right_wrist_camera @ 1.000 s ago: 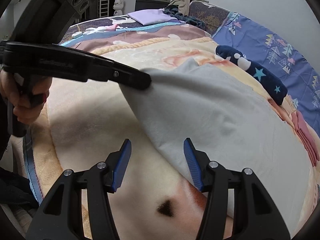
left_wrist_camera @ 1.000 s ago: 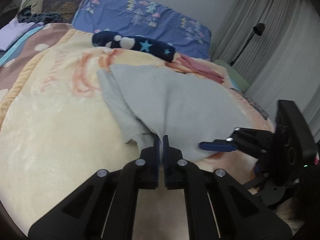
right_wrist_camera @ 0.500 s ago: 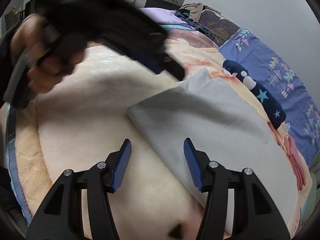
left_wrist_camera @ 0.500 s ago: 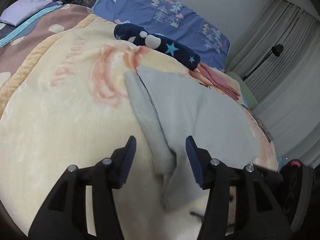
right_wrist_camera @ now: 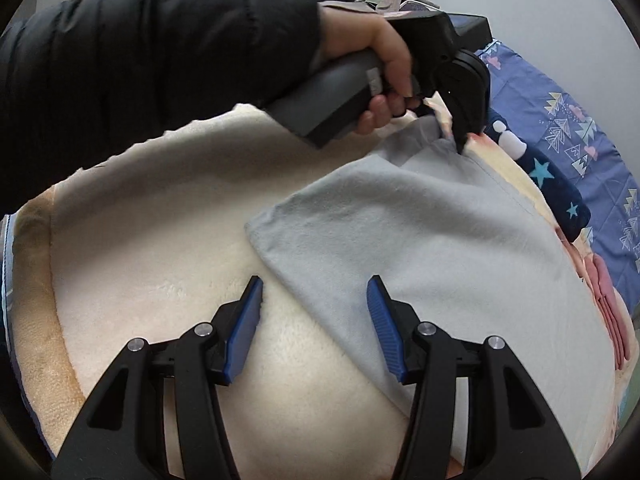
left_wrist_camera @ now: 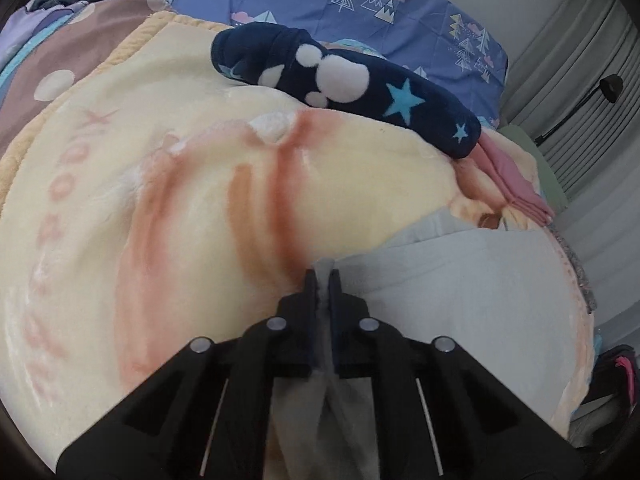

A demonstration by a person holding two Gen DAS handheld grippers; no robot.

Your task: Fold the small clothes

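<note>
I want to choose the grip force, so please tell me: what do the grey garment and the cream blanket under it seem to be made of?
Grey garment: probably a soft brushed knit or light fleece; matte, faintly napped surface, stitched hem, and it bunches limply in the closed left gripper.
Cream blanket: plush fleece, likely synthetic; fuzzy pile with a slight sheen and a printed pattern.

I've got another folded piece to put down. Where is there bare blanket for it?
Free: the cream fleece blanket left of the grey fleece garment, out to its tan border, and the stretch in front of the navy star-print roll. Crowded: the far right edge, where that roll meets the folded pink cloth.
</note>
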